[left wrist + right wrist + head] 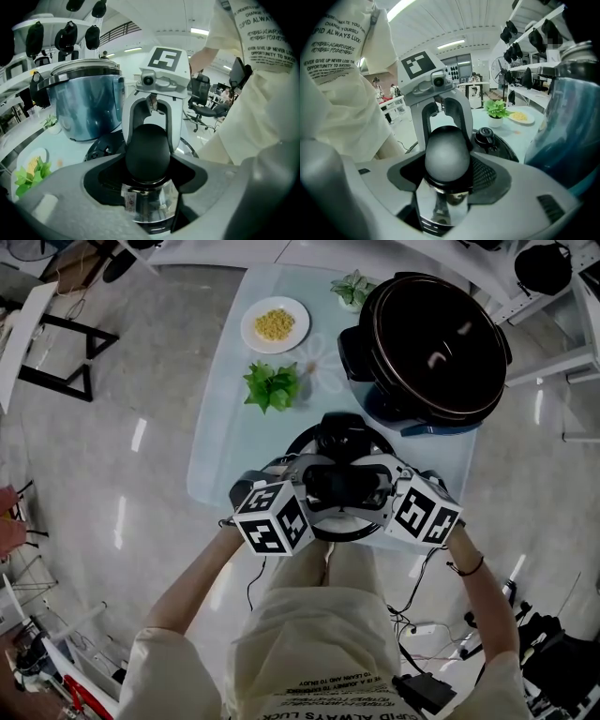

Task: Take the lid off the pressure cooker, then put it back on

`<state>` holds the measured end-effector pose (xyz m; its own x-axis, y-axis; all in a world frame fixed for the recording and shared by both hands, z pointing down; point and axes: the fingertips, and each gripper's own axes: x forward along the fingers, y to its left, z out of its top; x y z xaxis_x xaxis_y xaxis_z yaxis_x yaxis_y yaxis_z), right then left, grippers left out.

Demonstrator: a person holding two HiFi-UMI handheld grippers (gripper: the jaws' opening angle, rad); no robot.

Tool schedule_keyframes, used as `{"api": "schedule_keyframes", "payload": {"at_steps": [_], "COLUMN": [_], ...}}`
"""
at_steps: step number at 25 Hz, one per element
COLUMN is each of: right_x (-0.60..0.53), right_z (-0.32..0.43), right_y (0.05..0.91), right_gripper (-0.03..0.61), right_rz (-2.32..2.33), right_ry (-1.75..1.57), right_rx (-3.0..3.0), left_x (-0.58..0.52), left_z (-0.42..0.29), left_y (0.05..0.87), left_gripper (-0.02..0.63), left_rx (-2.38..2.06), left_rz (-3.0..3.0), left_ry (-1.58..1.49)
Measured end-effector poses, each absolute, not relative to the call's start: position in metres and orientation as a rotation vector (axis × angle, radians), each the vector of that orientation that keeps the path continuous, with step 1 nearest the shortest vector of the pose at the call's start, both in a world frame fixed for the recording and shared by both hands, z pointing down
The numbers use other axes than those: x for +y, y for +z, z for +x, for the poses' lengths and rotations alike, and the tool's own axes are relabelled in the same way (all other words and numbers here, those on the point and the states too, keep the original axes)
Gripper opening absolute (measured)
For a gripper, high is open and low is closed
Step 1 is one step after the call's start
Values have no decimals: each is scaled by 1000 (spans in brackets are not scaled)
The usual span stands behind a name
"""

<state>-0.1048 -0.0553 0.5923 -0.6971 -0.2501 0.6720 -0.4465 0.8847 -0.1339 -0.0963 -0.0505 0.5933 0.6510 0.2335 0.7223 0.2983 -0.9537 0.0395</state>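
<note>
Head view showed the lid [343,430] off the cooker [431,343], at the near edge of the table [225,427] and well apart from the pot. Whether it rested on the table or was held clear of it could not be told. The cooker stood open at the far right of the table, its dark inside exposed. The lid's black handle [342,482] was gripped from both ends. The left gripper [309,486] was clamped on the left end and the right gripper [380,482] on the right end, the two facing each other across the lid. In the left gripper view the jaws were closed against the rounded end of the handle [147,152], one on each side, with the cooker's blue wall [86,105] seen behind at the left. In the right gripper view the jaws were likewise set wide around the other end of the handle [446,157] and pressed on it, and the lid's black top with its valve [487,136] was seen just beyond. A plate [275,324] of yellow food lay at the far left of the table, and a green plant [273,385] stood between it and the lid.
</note>
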Motion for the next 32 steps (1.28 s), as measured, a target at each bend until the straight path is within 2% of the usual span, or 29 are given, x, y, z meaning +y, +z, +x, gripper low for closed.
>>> {"api": "schedule_keyframes", "payload": {"at_steps": [13, 32], "right_x": [-54, -46], "right_z": [-108, -115], "right_y": [590, 519], "right_gripper": [278, 278], "right_rz": [472, 531], "right_ry": [436, 391], "right_rx": [-2287, -2317], "left_x": [-51, -42], "left_z": [-101, -108], "left_y": [589, 520], "left_gripper": [278, 278], "left_rx": [-490, -490], "left_rz": [-2738, -2683], "left_ry": [-1290, -1281]}}
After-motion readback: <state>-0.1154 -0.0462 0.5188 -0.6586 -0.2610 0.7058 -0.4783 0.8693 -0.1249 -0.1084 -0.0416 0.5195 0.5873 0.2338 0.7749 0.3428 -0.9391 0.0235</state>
